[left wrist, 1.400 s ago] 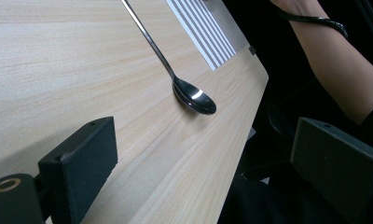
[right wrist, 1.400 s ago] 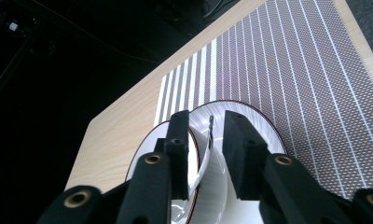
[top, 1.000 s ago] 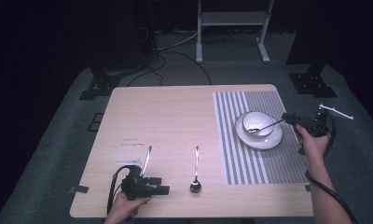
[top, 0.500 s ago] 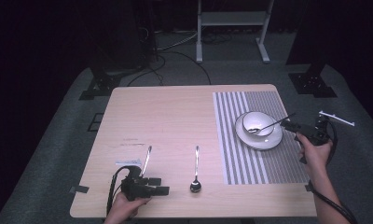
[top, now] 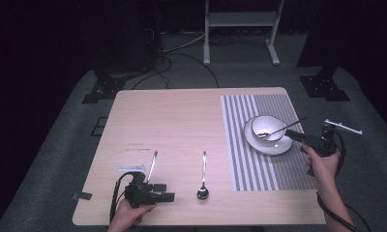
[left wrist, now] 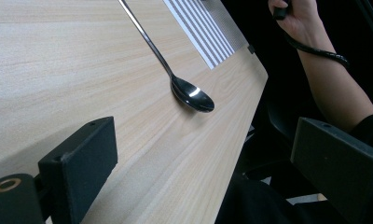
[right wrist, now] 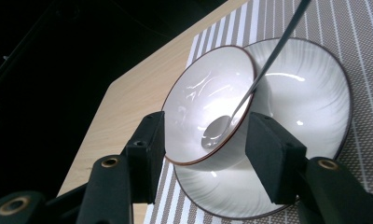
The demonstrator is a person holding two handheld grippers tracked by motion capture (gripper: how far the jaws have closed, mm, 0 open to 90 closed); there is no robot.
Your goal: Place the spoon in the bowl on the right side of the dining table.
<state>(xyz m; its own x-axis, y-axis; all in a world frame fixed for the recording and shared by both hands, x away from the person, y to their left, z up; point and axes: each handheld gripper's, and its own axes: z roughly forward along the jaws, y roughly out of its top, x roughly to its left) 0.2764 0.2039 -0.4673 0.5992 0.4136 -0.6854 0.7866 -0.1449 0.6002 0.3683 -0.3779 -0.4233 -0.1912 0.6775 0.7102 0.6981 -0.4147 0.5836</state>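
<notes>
A white bowl stands on a white saucer on the striped placemat. A metal spoon leans in the bowl, its handle pointing right. In the right gripper view the bowl and that spoon lie just beyond my right gripper, which is open and empty. From above, the right gripper is level with the saucer's right rim. My left gripper rests open at the front left. Two more spoons lie on the wood, one by that gripper, one mid-front, also seen as the spoon ahead of the left gripper.
The wooden table has small white labels near its front left and a tape tab at the left edge. A white rack and dark stand feet are on the floor behind.
My right gripper has come away from the spoon's handle and sunk lower beside the saucer. That spoon stays leaning in the bowl. The left gripper has not moved.
</notes>
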